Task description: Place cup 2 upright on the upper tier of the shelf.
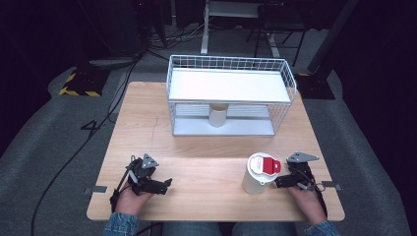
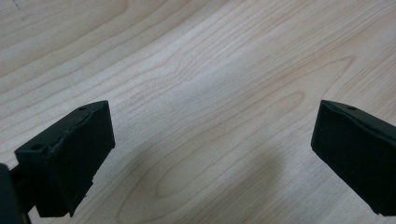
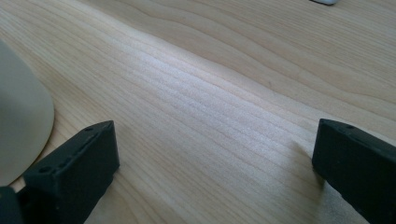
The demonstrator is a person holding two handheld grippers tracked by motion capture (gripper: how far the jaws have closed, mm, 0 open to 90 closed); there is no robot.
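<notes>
Both grippers are held low over the table (image 1: 196, 147), jaws spread wide with nothing between them: the left gripper (image 1: 164, 186) near the front left, the right gripper (image 1: 281, 181) just beside a white cup (image 1: 256, 178) with a red-tabbed lid. Behind, a wire rack (image 1: 231, 93) is seen, with what may be a second cup (image 1: 218, 114) standing under its shelf.

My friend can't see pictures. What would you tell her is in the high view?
A wooden table seen from above holds a white wire rack with a pale cup under its shelf. Nearer the person, a white cup with a red-tabbed lid stands upright. The left gripper and right gripper rest at the near edge, each in a hand.
</notes>
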